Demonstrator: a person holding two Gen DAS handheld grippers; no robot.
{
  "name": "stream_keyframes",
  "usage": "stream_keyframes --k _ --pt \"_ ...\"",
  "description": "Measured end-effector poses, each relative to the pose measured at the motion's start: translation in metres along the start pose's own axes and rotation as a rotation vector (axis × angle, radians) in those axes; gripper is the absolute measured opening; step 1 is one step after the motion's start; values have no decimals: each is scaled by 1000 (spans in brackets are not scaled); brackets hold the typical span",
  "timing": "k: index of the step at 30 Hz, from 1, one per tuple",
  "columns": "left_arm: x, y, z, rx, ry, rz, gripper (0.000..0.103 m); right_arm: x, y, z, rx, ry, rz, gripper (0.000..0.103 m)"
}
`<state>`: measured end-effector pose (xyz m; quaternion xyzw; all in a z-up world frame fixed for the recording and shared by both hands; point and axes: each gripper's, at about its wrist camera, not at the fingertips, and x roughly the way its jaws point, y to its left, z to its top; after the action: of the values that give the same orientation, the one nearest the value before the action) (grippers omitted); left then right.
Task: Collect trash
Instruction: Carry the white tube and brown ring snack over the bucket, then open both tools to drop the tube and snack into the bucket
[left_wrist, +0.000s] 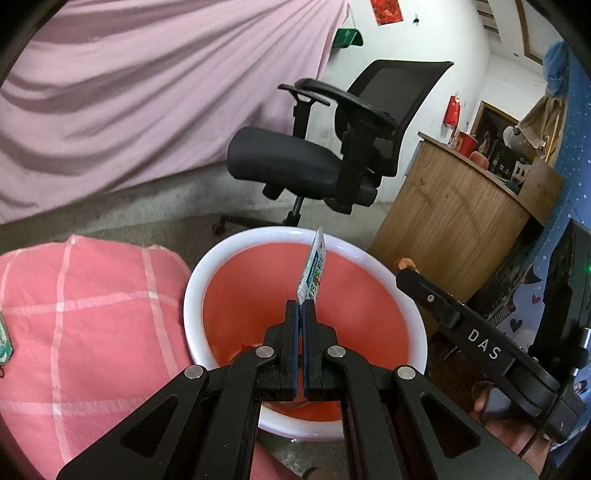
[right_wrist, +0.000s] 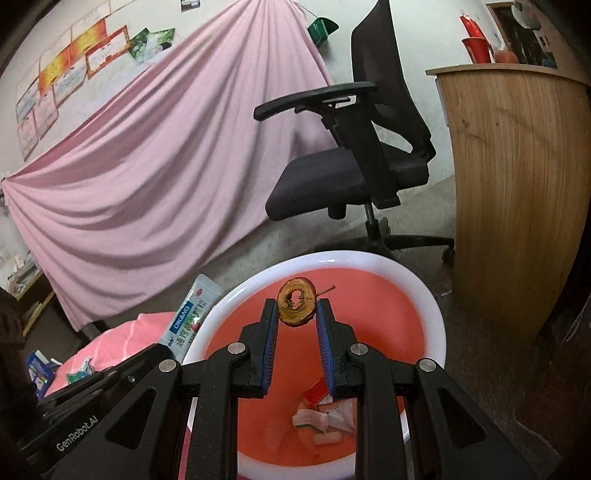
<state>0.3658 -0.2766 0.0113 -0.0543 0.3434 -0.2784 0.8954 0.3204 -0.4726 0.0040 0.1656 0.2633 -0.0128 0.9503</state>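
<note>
A red bin with a white rim (left_wrist: 195, 280) (right_wrist: 424, 291) stands on the floor under both grippers. My left gripper (left_wrist: 300, 303) is shut on a white printed wrapper (left_wrist: 313, 269), which sticks up over the bin's opening; the same wrapper (right_wrist: 190, 314) shows at the bin's left edge in the right wrist view. My right gripper (right_wrist: 296, 306) is shut on a browned apple core (right_wrist: 295, 305) with a stem, held above the bin. Crumpled wrappers and scraps (right_wrist: 325, 417) lie at the bin's bottom.
A black office chair (left_wrist: 332, 147) (right_wrist: 351, 155) stands behind the bin. A wooden counter (left_wrist: 461, 221) (right_wrist: 517, 184) is to the right. A pink checked quilt (left_wrist: 81, 314) lies left of the bin, with small scraps (right_wrist: 79, 371) on it. A pink sheet (right_wrist: 147, 166) drapes the back.
</note>
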Motion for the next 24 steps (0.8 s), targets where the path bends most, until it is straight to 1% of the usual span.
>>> stream_keyframes --k 3,5,7,8,11,13,15,17,19,20,21,22,24 --pt "3 5 0 -17 26 2 0 3 1 0 -6 12 -5 20" --pt "5 9 0 -32 40 19 1 5 1 1 -8 22 -7 20" --pt "6 15 1 -55 48 29 3 6 0 0 -6 25 -11 23" --pt "6 18 0 -71 52 33 4 6 0 0 -5 26 -13 25" --pt "3 27 -1 -108 59 47 11 5 1 1 -4 27 -14 26" --pt "-3 31 -1 -121 47 56 13 5 1 1 -10 20 -15 26" --pt "-11 36 1 -124 28 75 14 3 4 3 -20 7 -13 31" --pt "-21 39 3 -124 6 93 15 0 10 4 -38 -8 -10 32" --pt "-32 42 4 -122 -18 106 21 -4 17 6 -61 -23 -6 33" --pt "-41 45 5 -122 -39 117 28 -5 21 7 -72 -32 -2 34" --pt "-49 48 5 -124 -60 126 31 -7 26 8 -84 -45 3 37" --pt "-55 49 5 -125 -75 133 31 -9 30 8 -93 -56 7 39" --pt "-71 55 7 -120 -104 165 31 -14 41 9 -116 -91 24 47"
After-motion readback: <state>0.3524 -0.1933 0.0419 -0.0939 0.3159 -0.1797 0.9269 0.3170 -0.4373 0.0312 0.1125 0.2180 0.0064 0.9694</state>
